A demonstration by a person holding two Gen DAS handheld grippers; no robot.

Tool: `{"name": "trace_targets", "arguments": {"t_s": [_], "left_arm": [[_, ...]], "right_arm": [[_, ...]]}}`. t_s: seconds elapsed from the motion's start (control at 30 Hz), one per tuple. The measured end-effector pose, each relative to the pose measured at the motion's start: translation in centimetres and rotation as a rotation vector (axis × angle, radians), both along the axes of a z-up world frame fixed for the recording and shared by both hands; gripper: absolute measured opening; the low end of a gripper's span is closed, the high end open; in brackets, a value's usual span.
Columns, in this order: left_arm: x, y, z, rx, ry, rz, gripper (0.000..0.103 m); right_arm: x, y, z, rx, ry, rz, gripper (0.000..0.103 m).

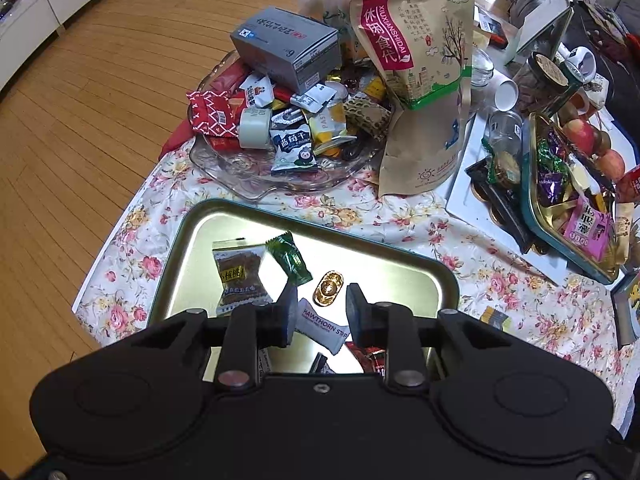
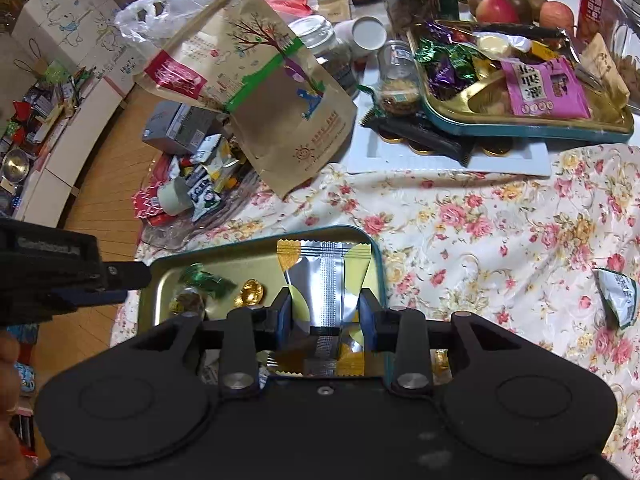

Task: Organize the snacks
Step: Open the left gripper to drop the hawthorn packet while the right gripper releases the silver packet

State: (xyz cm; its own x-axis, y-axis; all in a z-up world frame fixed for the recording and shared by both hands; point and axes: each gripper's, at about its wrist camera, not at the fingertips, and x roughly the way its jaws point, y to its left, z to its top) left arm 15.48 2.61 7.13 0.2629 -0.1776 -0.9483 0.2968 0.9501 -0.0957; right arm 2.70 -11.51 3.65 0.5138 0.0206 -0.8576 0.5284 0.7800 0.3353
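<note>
A shallow metal tray [image 1: 400, 272] with a teal rim sits on the flowered cloth near me. In it lie a walnut snack packet [image 1: 240, 276], a green candy [image 1: 290, 258], a gold ingot sweet [image 1: 329, 286] and a white hawthorn strip packet [image 1: 322, 326]. My left gripper [image 1: 320, 312] is open and empty just above these. My right gripper [image 2: 326, 314] is shut on a silver and yellow snack packet [image 2: 326, 268], holding it over the same tray [image 2: 160, 268]. The left gripper shows at the left in the right wrist view [image 2: 100, 284].
A glass dish [image 1: 240, 164] heaped with snacks and a grey box [image 1: 286, 46] stands behind the tray. A tall brown paper bag [image 1: 420, 80] leans beside it. A second tin of sweets [image 2: 520, 128] sits far right. A loose green-white wrapper [image 2: 618, 296] lies on the cloth.
</note>
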Motion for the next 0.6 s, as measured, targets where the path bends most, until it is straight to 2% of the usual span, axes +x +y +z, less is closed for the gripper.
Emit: {"name": "trace_targets", "arguments": {"t_s": [0.23, 0.43, 0.6], "left_arm": [[-0.3, -0.4, -0.2, 0.012, 0.002, -0.009, 0.036], [-0.6, -1.1, -0.2, 0.016, 0.004, -0.034, 0.036], [-1.0, -1.6, -0.2, 0.018, 0.000, -0.048, 0.036]], "right_arm": [[0.3, 0.8, 1.0, -0.065, -0.053, 0.030, 0.039], [0.3, 1.1, 1.9, -0.080, -0.103, 0.049, 0.044], [0.1, 0.9, 1.8, -0.087, -0.089, 0.045, 0.045]]}}
